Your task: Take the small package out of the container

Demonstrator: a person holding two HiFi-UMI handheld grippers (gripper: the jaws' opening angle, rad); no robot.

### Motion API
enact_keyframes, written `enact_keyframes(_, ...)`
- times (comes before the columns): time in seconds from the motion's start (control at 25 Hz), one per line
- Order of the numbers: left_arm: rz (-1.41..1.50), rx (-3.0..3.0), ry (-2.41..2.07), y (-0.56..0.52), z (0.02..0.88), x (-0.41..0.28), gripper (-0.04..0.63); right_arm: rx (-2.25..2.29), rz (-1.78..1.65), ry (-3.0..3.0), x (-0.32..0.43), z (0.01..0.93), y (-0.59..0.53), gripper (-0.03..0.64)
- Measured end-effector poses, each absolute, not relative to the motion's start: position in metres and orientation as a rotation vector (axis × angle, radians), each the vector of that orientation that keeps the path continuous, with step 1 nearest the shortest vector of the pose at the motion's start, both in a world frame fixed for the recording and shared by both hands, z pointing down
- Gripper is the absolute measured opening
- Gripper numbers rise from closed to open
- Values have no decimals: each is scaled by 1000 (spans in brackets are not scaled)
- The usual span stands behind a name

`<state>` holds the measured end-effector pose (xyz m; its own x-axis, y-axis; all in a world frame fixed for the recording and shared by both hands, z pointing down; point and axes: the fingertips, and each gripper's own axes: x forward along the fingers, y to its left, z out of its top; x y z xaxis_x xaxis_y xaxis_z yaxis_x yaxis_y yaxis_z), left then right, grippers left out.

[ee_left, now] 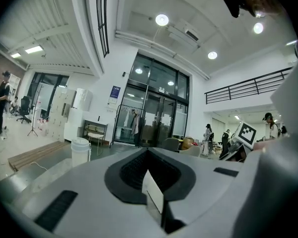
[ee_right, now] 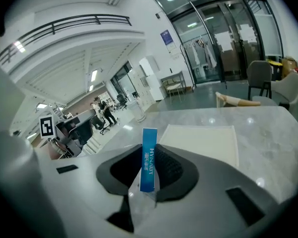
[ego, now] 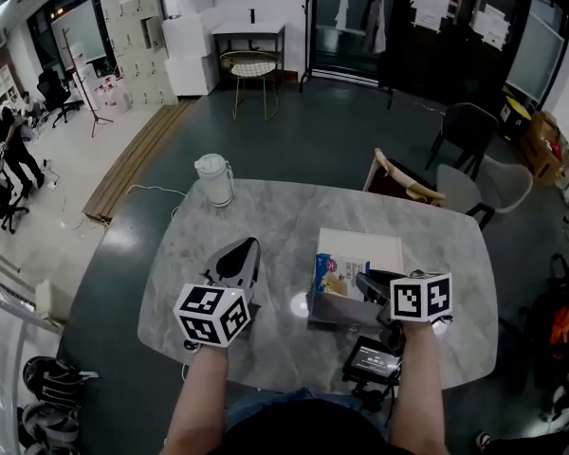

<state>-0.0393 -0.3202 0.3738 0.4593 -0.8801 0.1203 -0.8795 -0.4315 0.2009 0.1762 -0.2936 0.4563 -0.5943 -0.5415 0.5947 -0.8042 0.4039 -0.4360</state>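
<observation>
An open cardboard container (ego: 358, 247) stands on the marble table (ego: 266, 207), with blue-and-white packs (ego: 334, 275) showing inside it. My right gripper (ego: 368, 282) hangs over the container's near right side. In the right gripper view my right gripper (ee_right: 148, 180) is shut on a small clear package with a blue strip (ee_right: 148, 155), lifted above the table, with the container's pale flap (ee_right: 201, 143) beyond. My left gripper (ego: 239, 252) hovers to the left of the container. In the left gripper view my left gripper (ee_left: 152, 195) is shut on a thin white flat piece (ee_left: 153, 192); what it is I cannot tell.
A white lidded jug (ego: 214, 178) stands at the table's far left. A dark device on a mount (ego: 373, 360) sits at the near edge below my right hand. Chairs (ego: 474, 173) stand past the far right corner. People stand and sit far off at the left.
</observation>
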Motion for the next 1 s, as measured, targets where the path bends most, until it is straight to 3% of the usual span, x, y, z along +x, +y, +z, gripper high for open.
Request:
enact_keyframes(0.6, -39, 2521, -1539, -313, 356, -34, 8, 1647, 58, -2703, 177, 356, -303, 95)
enact_keyframes(1.0, -56, 2543, -1563, -316, 344, -26, 8, 1741, -27, -2576, 203, 350, -297, 94)
